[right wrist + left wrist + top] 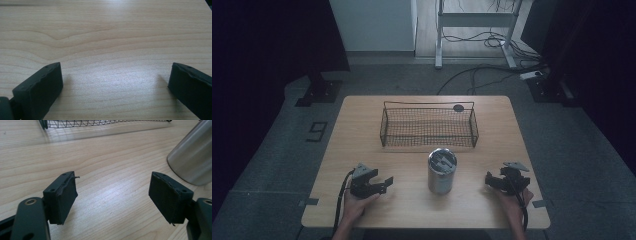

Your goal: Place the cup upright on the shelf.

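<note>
Steel, dull and brushed, is the cup (442, 171) standing upright near the middle of the wooden table (362, 130) in the high view, between the two grippers and apart from both. The left gripper (381, 185) rests in a hand at the near left edge, its jaws pointing toward the cup; the right gripper (492, 181) sits at the near right, jaws also turned inward. Behind the cup lies a wire basket (429, 127), with a small dark round object (458, 107) at its far rim, too small to identify.

From the left gripper view, the left gripper (112, 192) has its jaws spread wide over bare wood. The cup (193, 157) stands ahead and outside the right-hand jaw, not between them; the basket (100, 123) runs across the far edge.

From the right gripper view, the right gripper (115, 82) shows jaws spread wide, with plain wood grain between and beyond them.
</note>
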A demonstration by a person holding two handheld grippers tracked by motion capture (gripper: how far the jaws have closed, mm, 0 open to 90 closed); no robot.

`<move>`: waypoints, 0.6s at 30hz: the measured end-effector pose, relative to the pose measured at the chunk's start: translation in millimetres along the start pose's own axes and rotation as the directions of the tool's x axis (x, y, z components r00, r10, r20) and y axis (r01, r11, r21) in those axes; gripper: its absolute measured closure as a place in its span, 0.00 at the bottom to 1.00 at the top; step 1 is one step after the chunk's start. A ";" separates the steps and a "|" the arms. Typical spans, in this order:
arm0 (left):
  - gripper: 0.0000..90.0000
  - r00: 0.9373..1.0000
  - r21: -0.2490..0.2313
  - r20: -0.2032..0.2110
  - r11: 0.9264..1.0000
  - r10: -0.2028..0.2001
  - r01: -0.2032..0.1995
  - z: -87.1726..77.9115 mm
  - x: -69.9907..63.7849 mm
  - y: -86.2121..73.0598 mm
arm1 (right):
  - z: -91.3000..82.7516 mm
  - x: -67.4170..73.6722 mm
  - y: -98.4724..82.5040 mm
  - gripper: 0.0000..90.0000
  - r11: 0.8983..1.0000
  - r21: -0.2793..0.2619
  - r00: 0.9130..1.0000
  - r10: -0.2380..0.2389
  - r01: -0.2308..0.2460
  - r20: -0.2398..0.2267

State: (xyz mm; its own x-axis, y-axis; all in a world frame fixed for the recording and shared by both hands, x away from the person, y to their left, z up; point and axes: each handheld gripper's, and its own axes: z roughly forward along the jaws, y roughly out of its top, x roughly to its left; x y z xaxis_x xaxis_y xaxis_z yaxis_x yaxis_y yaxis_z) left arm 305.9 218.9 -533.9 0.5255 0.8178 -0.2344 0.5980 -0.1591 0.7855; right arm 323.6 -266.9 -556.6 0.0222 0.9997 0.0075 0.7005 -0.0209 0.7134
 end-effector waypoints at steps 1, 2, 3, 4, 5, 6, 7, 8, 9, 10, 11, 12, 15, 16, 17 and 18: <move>0.24 1.000 -0.003 0.016 1.000 -0.008 0.008 -0.3 0.3 0.4 | 0.0 0.2 0.0 0.00 1.000 0.001 1.000 0.002 -0.002 0.001; 0.24 1.000 -0.006 0.026 1.000 -0.012 0.012 -0.7 0.0 0.9 | 0.0 0.3 0.1 0.00 1.000 0.000 1.000 0.002 -0.002 0.002; 0.23 1.000 -0.009 0.025 1.000 -0.010 0.011 -1.1 -0.7 1.2 | 0.0 0.3 0.1 0.00 1.000 0.000 1.000 0.003 -0.003 0.002; 0.23 1.000 -0.010 0.017 1.000 -0.003 0.003 -1.2 -1.8 1.5 | -0.1 0.2 -0.1 0.00 1.000 0.000 1.000 0.003 -0.003 0.002; 0.23 1.000 -0.010 0.012 1.000 0.001 -0.001 -1.4 -2.1 1.7 | -0.3 0.0 -0.3 0.00 1.000 -0.001 1.000 0.003 -0.003 0.000; 0.22 1.000 -0.011 0.006 1.000 0.003 -0.003 -1.7 -2.1 1.8 | -0.6 -0.3 -0.5 0.00 1.000 0.000 1.000 0.000 0.000 -0.002; 0.22 1.000 -0.012 0.002 1.000 0.002 -0.002 -2.0 -1.5 2.0 | -0.7 -0.8 -0.7 0.00 1.000 -0.001 1.000 -0.003 0.003 -0.007; 0.22 1.000 -0.013 -0.002 1.000 -0.002 0.002 -2.3 -0.9 2.2 | -1.0 -1.6 -0.8 0.00 1.000 0.000 1.000 -0.009 0.009 -0.011; 0.21 1.000 -0.014 -0.005 1.000 -0.003 0.003 -2.8 -0.4 2.4 | -0.7 -2.0 -0.9 0.00 1.000 -0.002 1.000 -0.012 0.012 -0.013; 0.20 1.000 -0.015 -0.006 1.000 -0.004 0.004 -3.2 -0.1 2.6 | -0.7 -2.3 -0.8 0.00 1.000 -0.002 1.000 -0.014 0.014 -0.015; 0.19 1.000 -0.017 -0.007 1.000 -0.005 0.005 -3.7 -0.1 2.8 | -0.5 -2.4 -0.7 0.00 1.000 -0.002 1.000 -0.015 0.015 -0.016; 0.18 1.000 -0.015 -0.010 1.000 -0.004 0.004 -3.9 -0.3 2.9 | -0.5 -2.6 -0.6 0.00 1.000 -0.002 1.000 -0.017 0.017 -0.018; 0.16 0.998 -0.019 -0.056 1.000 0.004 -0.005 -5.3 -2.2 3.1 | -1.8 -5.1 -1.6 0.00 1.000 0.000 0.999 -0.021 0.021 -0.024; 0.16 0.998 -0.019 -0.061 1.000 -0.006 0.005 -5.3 -2.6 3.8 | -2.0 -5.7 -1.9 0.00 1.000 -0.001 0.999 -0.021 0.021 -0.025; 0.16 0.998 -0.017 -0.061 1.000 -0.012 0.011 -5.0 -3.1 4.5 | -1.8 -6.3 -1.8 0.00 1.000 -0.002 0.999 -0.023 0.022 -0.028; 0.16 0.998 -0.006 -0.061 1.000 -0.013 0.012 -4.8 -4.5 6.0 | -1.7 -6.9 -1.6 0.00 1.000 -0.001 0.999 -0.025 0.025 -0.029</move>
State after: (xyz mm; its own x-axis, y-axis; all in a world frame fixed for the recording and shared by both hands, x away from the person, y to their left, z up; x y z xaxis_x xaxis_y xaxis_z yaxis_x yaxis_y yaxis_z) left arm 304.2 216.9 -525.5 0.4802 0.8519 -0.2090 0.6004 -0.1455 0.7863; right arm 321.1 -273.7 -556.6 -0.0163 0.9998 0.0102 0.7004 0.0041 0.7137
